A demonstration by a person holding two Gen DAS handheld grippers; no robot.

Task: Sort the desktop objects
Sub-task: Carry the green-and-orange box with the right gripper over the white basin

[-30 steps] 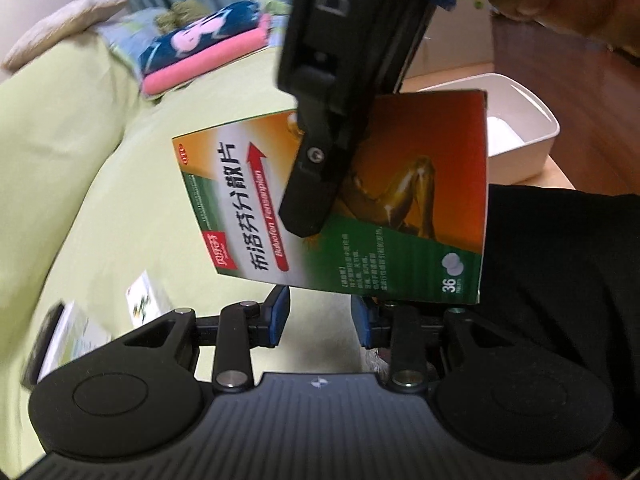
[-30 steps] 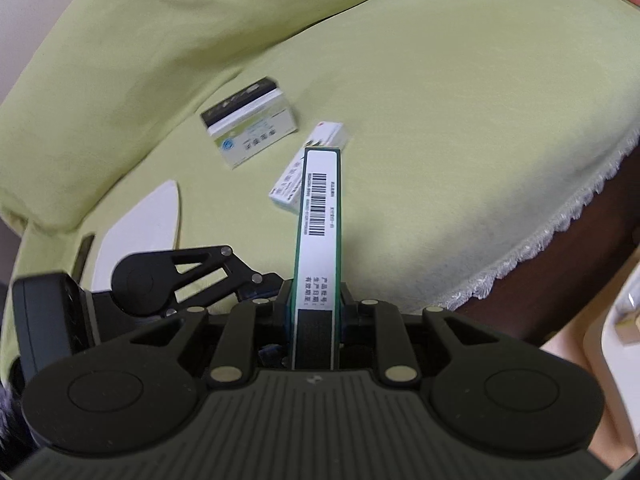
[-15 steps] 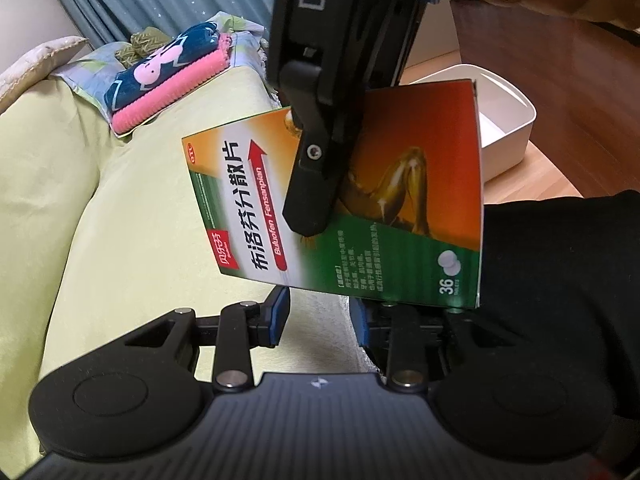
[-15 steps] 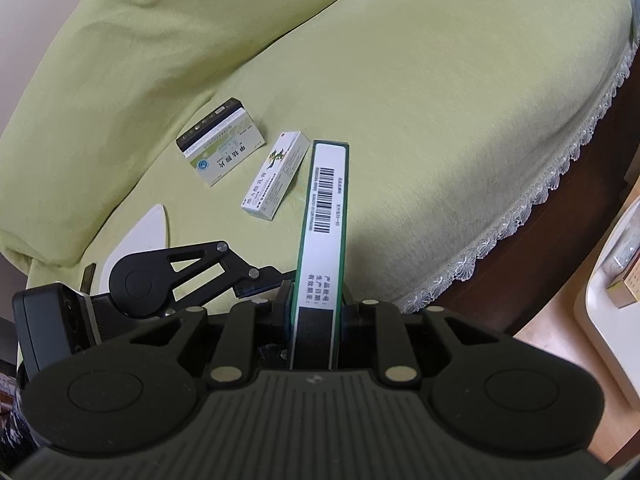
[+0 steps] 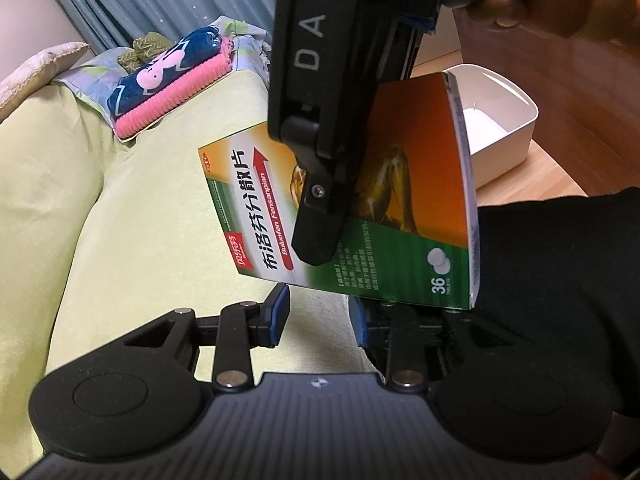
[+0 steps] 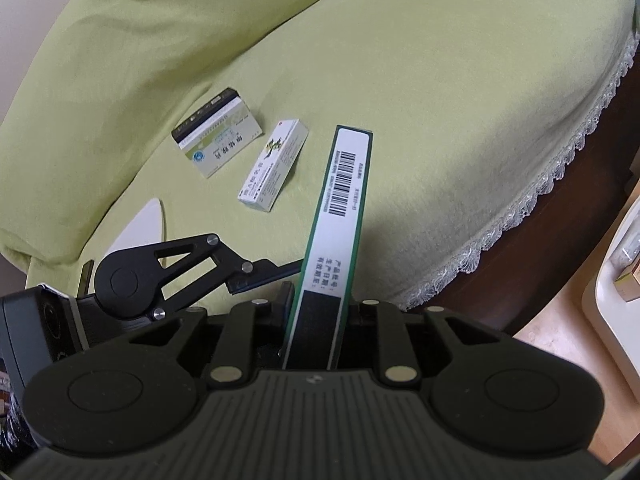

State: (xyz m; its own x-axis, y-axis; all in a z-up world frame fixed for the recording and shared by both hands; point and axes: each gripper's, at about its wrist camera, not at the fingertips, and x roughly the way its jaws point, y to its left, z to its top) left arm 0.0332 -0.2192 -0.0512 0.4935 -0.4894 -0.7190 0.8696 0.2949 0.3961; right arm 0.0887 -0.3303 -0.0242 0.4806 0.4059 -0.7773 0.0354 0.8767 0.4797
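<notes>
An orange-and-green medicine box [image 5: 416, 240] hangs in the air, and my right gripper [image 5: 318, 236] is shut on it from above. In the right wrist view the same box [image 6: 344, 196] shows its barcode edge between the right gripper's [image 6: 316, 320] jaws. My left gripper [image 5: 320, 316] stands open just under the box's lower edge, its blue pads [image 5: 280, 312] apart and empty. Its black linkage [image 6: 168, 272] sits left of the box in the right wrist view. Two small white medicine boxes [image 6: 218, 144] [image 6: 274, 166] lie on the green cushion [image 6: 400, 80].
A white bin [image 5: 500, 128] stands on the wooden floor at the right; its rim [image 6: 600, 300] shows with small boxes inside. Folded pink and blue cloths [image 5: 172, 80] lie at the cushion's far end. A hand [image 5: 560, 4] and a black sleeve [image 5: 560, 280] are at the right.
The right gripper, still holding the box, has pulled back and up from the two small boxes. The left view has swung toward the curtain; the left gripper stays open under the box.
</notes>
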